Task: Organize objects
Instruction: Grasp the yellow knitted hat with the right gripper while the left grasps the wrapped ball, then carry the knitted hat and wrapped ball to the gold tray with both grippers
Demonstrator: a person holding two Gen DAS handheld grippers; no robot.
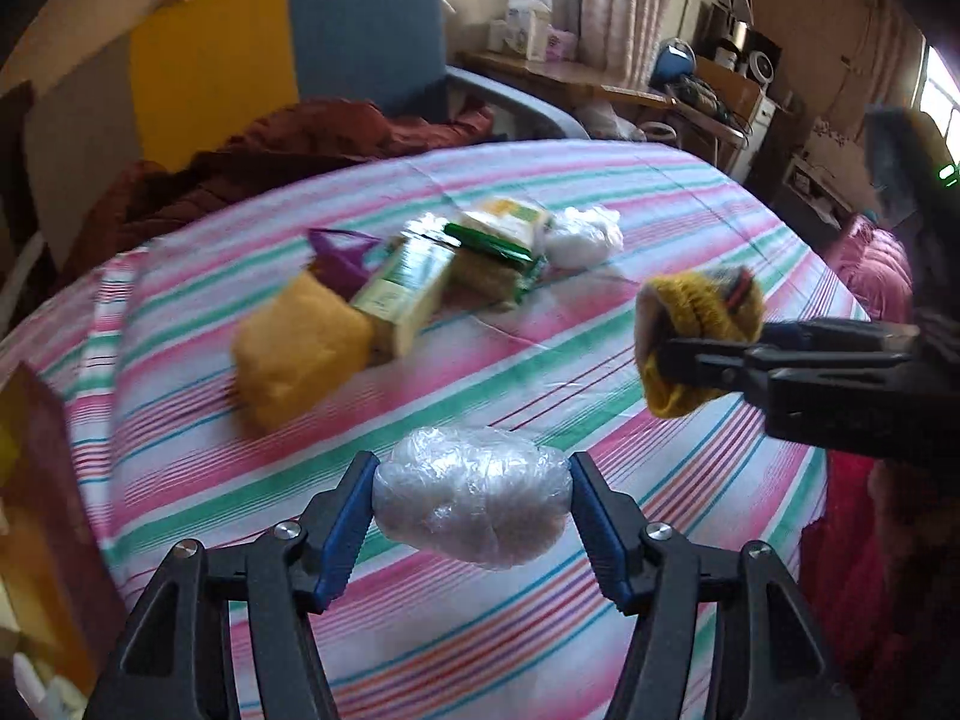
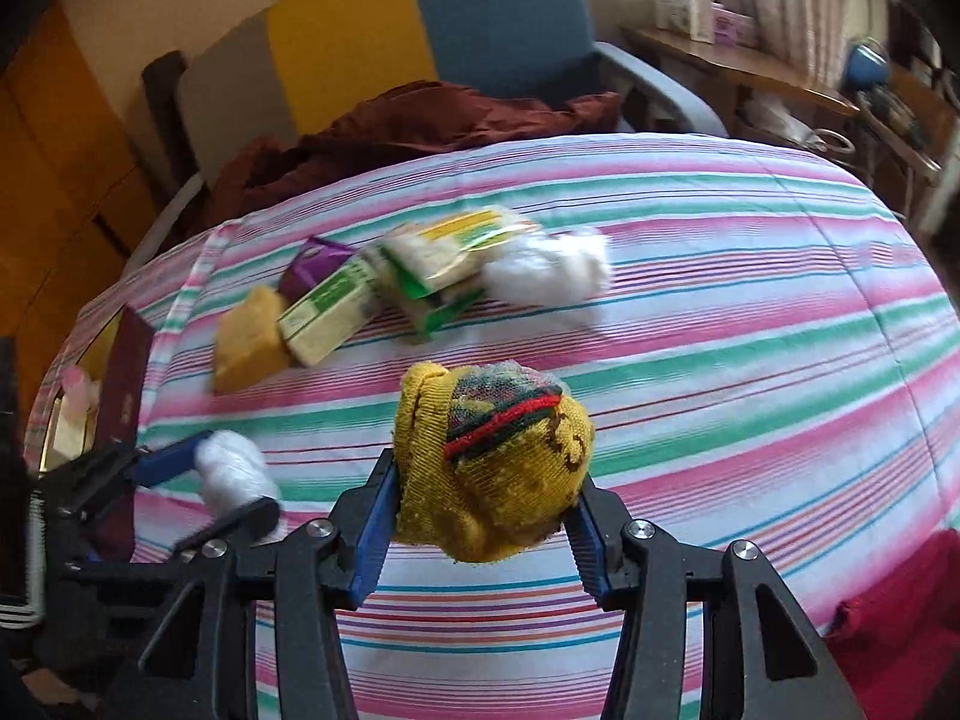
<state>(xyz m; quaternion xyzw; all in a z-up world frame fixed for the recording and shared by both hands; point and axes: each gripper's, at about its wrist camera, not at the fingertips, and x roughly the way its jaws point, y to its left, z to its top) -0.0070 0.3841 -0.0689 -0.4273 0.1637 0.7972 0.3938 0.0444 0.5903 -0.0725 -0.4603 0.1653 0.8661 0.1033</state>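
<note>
left gripper (image 1: pixel 472 504) clamps a plastic bundle (image 1: pixel 472 501), right gripper (image 2: pixel 483 501) clamps a sock (image 2: pixel 492 462); both unplaced, pile (image 1: pixel 396 294) seemingly unsorted.

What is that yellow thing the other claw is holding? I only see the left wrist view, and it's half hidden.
Observer: A balled-up yellow sock with red and green stripes, clamped in the right gripper.
Operator: Anything printed on it?
Observer: A dark pattern shows on its yellow side; it is too blurred to read.
Operator: What's left of my claw, off my picture?
Observer: A dark red booklet stands at the bed's edge, beyond the left gripper and its plastic-wrapped bundle.
</note>
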